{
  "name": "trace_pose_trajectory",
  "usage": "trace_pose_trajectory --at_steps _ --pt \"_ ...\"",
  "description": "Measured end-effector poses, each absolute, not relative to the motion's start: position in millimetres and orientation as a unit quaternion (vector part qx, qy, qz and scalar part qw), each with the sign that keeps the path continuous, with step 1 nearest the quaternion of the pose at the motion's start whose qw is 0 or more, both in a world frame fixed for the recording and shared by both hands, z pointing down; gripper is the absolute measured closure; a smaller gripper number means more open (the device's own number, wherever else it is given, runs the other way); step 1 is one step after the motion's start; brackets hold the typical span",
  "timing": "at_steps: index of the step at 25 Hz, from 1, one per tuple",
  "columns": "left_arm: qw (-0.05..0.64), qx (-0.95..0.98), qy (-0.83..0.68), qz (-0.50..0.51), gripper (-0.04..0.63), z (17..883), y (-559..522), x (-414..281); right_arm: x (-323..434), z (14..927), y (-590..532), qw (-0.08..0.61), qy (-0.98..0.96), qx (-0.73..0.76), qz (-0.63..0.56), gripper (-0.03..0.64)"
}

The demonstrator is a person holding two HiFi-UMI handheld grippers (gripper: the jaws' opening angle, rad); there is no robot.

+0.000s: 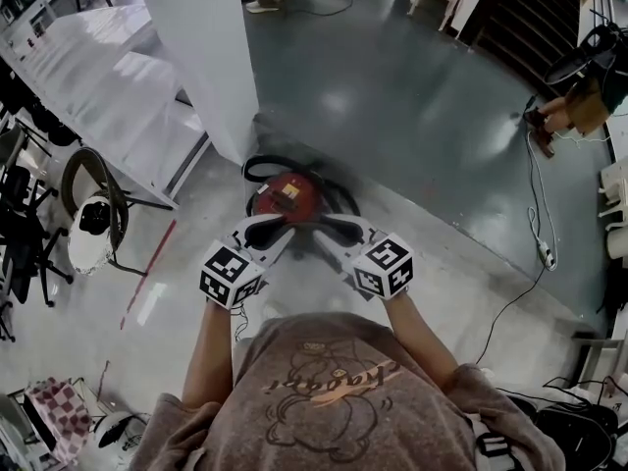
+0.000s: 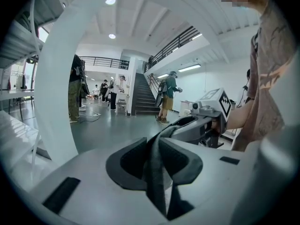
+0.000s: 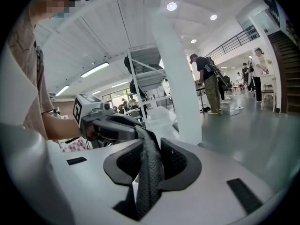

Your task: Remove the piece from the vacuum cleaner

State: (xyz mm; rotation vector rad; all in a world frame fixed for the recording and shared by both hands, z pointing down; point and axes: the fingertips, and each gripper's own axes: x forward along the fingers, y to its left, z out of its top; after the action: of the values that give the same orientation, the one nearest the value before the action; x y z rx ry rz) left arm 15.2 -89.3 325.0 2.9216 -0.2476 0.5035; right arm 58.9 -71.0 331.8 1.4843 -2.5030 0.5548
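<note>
The red vacuum cleaner [image 1: 290, 192] stands on the floor with its black hose [image 1: 263, 168] curled behind it. Just above it, in the head view, my left gripper [image 1: 278, 235] and right gripper [image 1: 339, 235] point toward each other. A dark grey mesh strip [image 1: 312, 227] stretches between them. In the left gripper view the strip [image 2: 158, 184] is pinched between the pads of the left gripper [image 2: 154, 165] and runs on to the right gripper [image 2: 199, 125]. In the right gripper view the strip [image 3: 149, 172] sits clamped in the right gripper [image 3: 151, 165] and leads to the left gripper [image 3: 112, 128].
A white pillar [image 1: 201, 47] rises just behind the vacuum, with a long white table [image 1: 88, 77] at its left. A round chair [image 1: 93, 214] stands at the left. A power strip and cable [image 1: 545, 253] lie on the floor at the right. People stand far off.
</note>
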Motion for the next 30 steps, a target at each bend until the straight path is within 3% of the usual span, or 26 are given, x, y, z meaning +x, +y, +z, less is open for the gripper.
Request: trace_pose_trajectory --at_steps 30 --pt "0.105 0.977 -0.100 0.158 0.517 335.4 -85.6 18.7 61.8 341.9 -65.8 0.100 -0.834 0.511 0.185 0.541"
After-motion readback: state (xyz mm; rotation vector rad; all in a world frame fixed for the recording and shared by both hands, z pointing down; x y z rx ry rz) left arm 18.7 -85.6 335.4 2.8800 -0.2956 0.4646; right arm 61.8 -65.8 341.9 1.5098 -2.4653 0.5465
